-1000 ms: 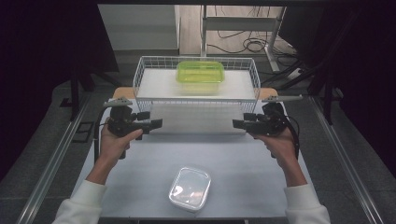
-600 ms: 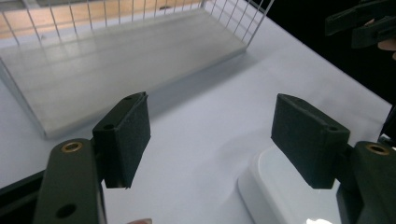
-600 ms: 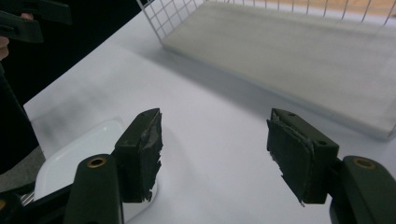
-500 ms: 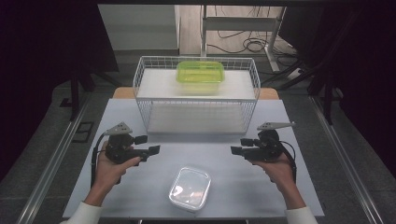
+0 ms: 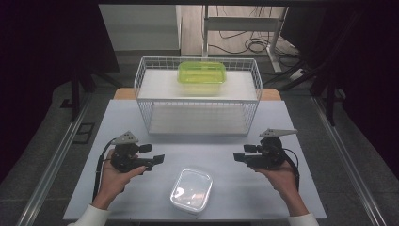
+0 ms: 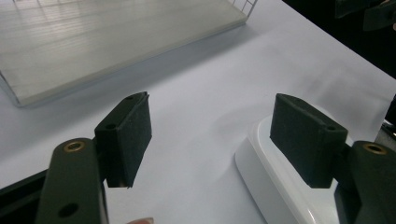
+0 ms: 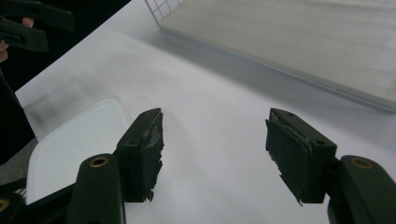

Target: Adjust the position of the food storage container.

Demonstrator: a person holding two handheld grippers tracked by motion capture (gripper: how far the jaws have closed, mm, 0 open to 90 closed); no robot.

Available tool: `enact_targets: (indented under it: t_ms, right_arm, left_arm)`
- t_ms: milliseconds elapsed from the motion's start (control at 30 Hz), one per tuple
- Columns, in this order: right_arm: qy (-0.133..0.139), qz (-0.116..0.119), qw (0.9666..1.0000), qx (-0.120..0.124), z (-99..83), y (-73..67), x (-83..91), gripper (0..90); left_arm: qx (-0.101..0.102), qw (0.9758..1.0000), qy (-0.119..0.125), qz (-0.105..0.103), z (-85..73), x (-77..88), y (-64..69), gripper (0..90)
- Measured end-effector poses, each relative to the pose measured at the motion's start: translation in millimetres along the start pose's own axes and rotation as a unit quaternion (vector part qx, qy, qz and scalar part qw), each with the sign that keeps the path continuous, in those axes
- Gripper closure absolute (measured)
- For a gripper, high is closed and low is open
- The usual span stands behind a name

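White table (image 5: pixel 141 117): clear lidded box (image 5: pixel 190 189) untouched between left gripper (image 5: pixel 157 159) and right gripper (image 5: pixel 239 157), both wide, empty; contents probably food.

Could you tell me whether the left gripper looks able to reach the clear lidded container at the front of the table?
Probably yes: the left gripper is open, beside the clear container, with bare table between.
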State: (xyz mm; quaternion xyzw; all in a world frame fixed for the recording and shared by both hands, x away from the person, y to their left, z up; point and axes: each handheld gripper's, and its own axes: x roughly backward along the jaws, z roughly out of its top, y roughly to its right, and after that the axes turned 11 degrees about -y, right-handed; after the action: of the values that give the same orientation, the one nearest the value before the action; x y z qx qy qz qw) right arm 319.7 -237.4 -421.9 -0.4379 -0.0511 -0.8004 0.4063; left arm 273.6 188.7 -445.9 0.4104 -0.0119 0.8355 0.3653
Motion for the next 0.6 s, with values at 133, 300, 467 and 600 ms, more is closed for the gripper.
enact_targets:
  t_ms: [133, 300, 467, 600]
  right_arm:
    - [-0.004, -0.002, 1.0, -0.004, -3.1, -0.3, -2.5, 36.4]
    - [-0.019, 0.005, 0.9998, 0.007, -5.1, -7.2, -10.0, 39.7]
    - [-0.037, 0.009, 0.9992, 0.013, -6.9, -10.2, -18.7, 40.7]
    - [-0.048, 0.013, 0.9986, 0.02, -8.0, -14.3, -24.7, 46.3]
  left_arm:
    - [-0.006, 0.9999, -0.01, 0.002, 0.3, -6.1, 0.3, 28.5]
    - [-0.004, 0.9997, -0.022, 0.01, 0.1, -12.1, -2.7, 28.3]
    - [-0.01, 0.9994, -0.032, 0.004, 0.4, -14.3, -4.2, 30.8]
    - [-0.017, 0.9989, -0.044, -0.006, 0.6, -16.7, -3.3, 31.3]
